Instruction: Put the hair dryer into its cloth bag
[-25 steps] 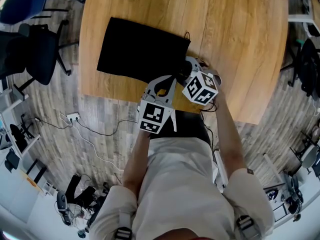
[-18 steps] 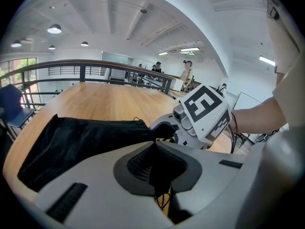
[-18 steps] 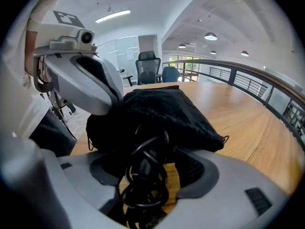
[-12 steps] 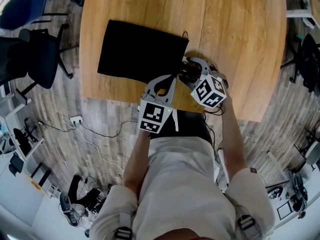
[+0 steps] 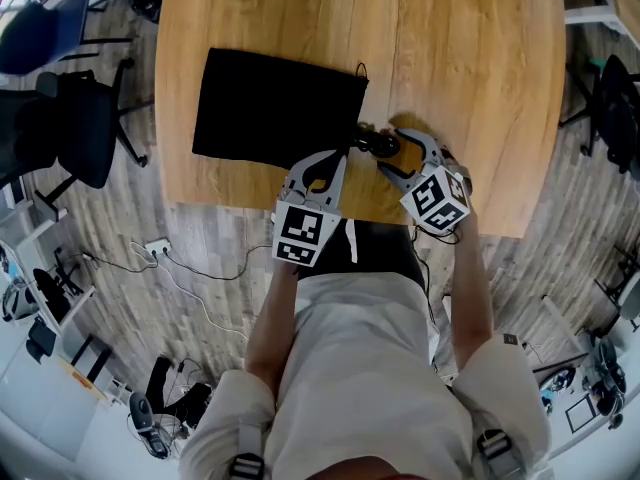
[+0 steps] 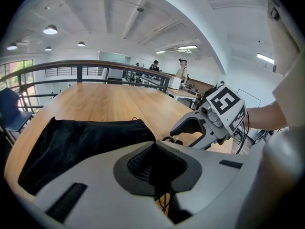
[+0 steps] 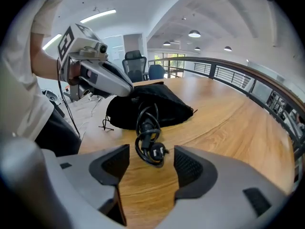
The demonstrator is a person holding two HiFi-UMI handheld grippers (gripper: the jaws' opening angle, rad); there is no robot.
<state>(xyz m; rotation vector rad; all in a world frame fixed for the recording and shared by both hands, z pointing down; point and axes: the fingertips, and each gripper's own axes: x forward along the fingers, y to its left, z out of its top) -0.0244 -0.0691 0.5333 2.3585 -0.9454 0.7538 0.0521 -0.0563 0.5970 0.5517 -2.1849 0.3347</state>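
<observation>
The black cloth bag (image 5: 275,108) (image 6: 81,142) (image 7: 147,106) lies flat on the wooden table (image 5: 470,58). My left gripper (image 5: 335,160) (image 6: 155,163) is at the bag's right-hand mouth, shut on a fold of its black cloth. A drawstring hangs below the jaws. The hair dryer's body does not show. Its coiled black cord and plug (image 5: 380,146) (image 7: 150,144) stick out of the mouth onto the wood. My right gripper (image 5: 392,151) (image 7: 151,165) stands open just behind the plug, which lies ahead of the pads untouched.
The table's near edge (image 5: 230,203) runs right under both grippers, against the person's waist. Office chairs (image 5: 70,118) stand on the floor to the left, and loose cables (image 5: 190,278) trail there. A railing (image 6: 95,70) borders the table's far side.
My right gripper has opened wider and drawn back to the right, away from the bag's mouth, leaving the cord and plug on the table. The left gripper has kept still.
</observation>
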